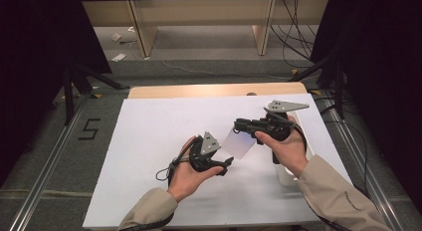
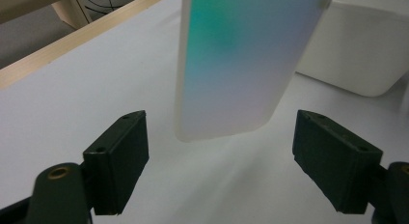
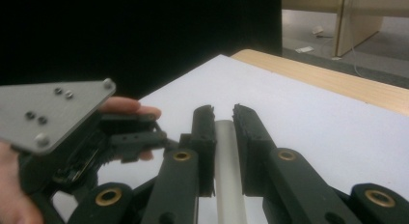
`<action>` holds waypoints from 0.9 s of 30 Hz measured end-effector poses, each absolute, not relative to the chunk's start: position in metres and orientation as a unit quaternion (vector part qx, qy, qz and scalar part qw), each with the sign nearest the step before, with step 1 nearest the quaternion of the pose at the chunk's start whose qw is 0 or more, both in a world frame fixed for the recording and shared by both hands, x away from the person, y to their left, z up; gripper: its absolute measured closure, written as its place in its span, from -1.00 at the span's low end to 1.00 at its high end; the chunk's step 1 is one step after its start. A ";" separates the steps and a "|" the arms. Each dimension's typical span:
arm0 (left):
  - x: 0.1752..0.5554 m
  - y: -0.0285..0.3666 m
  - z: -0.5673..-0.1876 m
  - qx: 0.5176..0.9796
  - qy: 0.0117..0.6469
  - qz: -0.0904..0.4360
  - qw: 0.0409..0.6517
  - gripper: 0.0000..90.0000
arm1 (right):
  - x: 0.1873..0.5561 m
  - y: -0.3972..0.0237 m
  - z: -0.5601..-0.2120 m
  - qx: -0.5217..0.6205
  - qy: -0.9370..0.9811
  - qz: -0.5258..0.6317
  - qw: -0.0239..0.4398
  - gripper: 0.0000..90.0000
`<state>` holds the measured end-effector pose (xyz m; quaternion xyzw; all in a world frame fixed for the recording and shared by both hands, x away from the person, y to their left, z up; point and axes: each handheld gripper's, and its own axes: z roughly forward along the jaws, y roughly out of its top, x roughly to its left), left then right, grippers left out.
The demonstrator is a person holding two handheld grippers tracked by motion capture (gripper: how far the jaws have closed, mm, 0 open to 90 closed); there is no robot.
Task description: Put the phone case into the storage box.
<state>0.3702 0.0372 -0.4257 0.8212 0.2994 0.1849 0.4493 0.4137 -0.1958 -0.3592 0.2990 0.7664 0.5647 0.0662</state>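
Observation:
A translucent, faintly iridescent phone case [image 1: 238,144] hangs above the white tabletop [image 1: 149,136], tilted down to the left. My right gripper [image 1: 239,125] is shut on its upper edge; in the right gripper view the two jaws of that gripper [image 3: 223,113] pinch the thin pale case [image 3: 226,171] edge-on. My left gripper [image 1: 226,166] sits just below and left of the case, open. In the left gripper view the rounded lower end of the case [image 2: 236,64] hangs between and beyond the wide-apart jaws of the left gripper [image 2: 219,137], touching neither pad.
A white box [image 2: 366,45] stands on the table behind the case, partly under the right hand [image 1: 288,151]. A wooden strip [image 1: 214,90] runs along the table's far edge. Dark stands and cables flank the table.

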 end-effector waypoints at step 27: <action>0.372 0.038 -0.428 0.832 0.261 0.156 0.464 -0.47 | 0.414 -0.197 -0.352 0.213 0.842 0.492 0.053 0.78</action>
